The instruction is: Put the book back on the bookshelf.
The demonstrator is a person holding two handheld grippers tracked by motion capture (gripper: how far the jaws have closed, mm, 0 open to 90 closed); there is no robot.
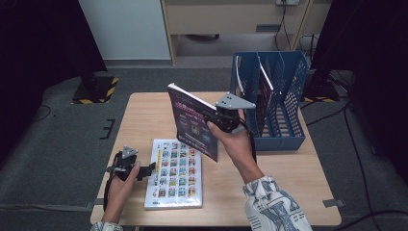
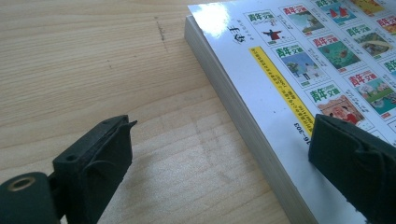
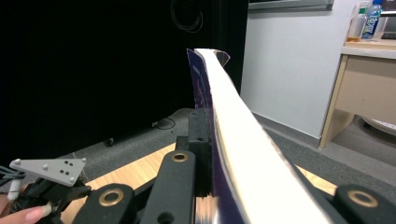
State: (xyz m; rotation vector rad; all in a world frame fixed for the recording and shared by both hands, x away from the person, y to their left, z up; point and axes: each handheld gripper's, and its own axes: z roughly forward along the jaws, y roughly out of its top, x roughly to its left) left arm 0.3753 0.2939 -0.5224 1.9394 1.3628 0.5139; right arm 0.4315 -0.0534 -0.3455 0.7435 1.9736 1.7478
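Note:
A purple-covered book (image 1: 192,122) stands upright in the air over the table's middle, with my right gripper (image 1: 212,115) shut on its right edge. In the right gripper view its white page edge (image 3: 243,135) runs away from the jaws of that gripper (image 3: 243,158). A white book with many small pictures (image 1: 175,173) lies flat near the front edge. My left gripper (image 1: 149,168) stands open beside that book's left side. In the left gripper view the gripper (image 2: 219,154) straddles the white book's edge (image 2: 243,121), one jaw over the bare wood and one over the cover.
A blue file rack (image 1: 288,91) stands at the table's back right with thin books in its slots. The wooden tabletop (image 1: 144,115) is bare at the back left. In the right gripper view my left gripper (image 3: 46,179) sits low at the left.

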